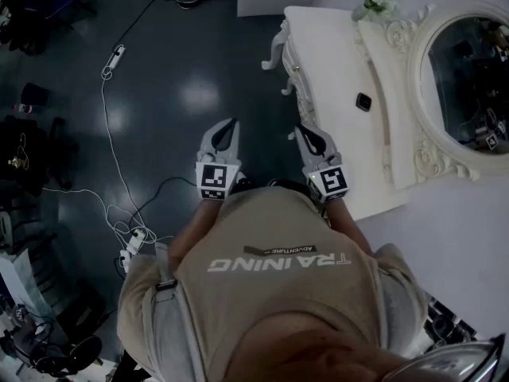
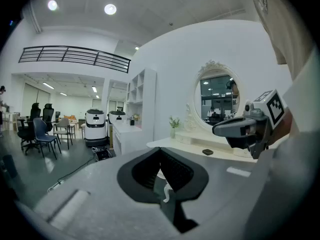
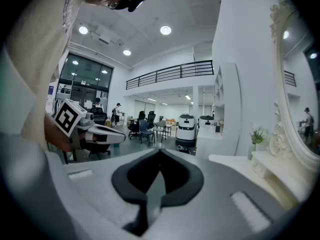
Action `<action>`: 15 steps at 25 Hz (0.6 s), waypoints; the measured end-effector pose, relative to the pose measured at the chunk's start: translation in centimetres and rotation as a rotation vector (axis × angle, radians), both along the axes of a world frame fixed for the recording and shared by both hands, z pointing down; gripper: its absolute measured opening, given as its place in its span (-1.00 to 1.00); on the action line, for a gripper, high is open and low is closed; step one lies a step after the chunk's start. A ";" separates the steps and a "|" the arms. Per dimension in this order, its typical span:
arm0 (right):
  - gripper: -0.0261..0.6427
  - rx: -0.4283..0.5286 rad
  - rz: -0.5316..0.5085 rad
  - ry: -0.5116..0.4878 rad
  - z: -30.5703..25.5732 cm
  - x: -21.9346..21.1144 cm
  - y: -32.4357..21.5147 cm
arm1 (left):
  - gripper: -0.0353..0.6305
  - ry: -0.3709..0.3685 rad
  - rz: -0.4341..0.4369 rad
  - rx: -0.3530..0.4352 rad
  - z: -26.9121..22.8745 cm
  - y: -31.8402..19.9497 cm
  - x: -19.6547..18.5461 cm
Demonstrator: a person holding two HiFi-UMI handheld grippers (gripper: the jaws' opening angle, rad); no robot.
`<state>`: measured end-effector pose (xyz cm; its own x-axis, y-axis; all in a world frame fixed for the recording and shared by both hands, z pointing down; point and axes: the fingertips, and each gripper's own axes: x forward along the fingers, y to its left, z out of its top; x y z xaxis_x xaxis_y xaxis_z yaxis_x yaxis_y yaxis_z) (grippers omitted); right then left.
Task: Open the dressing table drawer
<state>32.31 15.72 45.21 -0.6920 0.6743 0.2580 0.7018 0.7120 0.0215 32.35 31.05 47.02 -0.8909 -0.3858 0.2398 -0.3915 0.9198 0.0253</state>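
The drawer (image 1: 302,94) sat in the table's (image 1: 334,54) carved front, apparently shut, on the side facing the open floor. The right gripper (image 1: 304,131) hung near that front, and the left gripper (image 1: 229,123) was further off. Both had their jaws closed together on nothing. Held close to the body and tipped slightly down, they looked poised for a reach not yet begun.

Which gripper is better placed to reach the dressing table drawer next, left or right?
Right. The right gripper sits close beside the carved front of the dressing table, while the left gripper hangs farther out over the floor. Both are shut and empty.
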 end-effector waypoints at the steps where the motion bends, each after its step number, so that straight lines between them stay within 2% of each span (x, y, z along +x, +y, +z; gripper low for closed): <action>1: -0.91 -0.012 0.004 -0.008 0.0 -1.1 0.5 | -0.87 -0.012 0.007 0.000 0.1 0.4 -1.0; 6: -0.91 -0.006 0.026 -0.035 1.2 -4.1 2.2 | -0.87 -0.027 0.021 0.008 1.2 2.5 -4.7; 13: -0.91 -0.010 0.049 0.029 2.4 -7.7 1.8 | -0.87 0.012 0.007 0.013 3.6 2.7 -8.6; 15: -0.91 -0.038 0.050 0.054 3.2 -9.2 1.5 | -0.87 0.024 0.001 0.003 4.1 2.6 -9.8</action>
<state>23.07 17.23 48.38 -0.7112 0.6490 0.2703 0.6645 0.7460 -0.0429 22.54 33.68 51.11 -0.8845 -0.3873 0.2599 -0.3916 0.9194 0.0373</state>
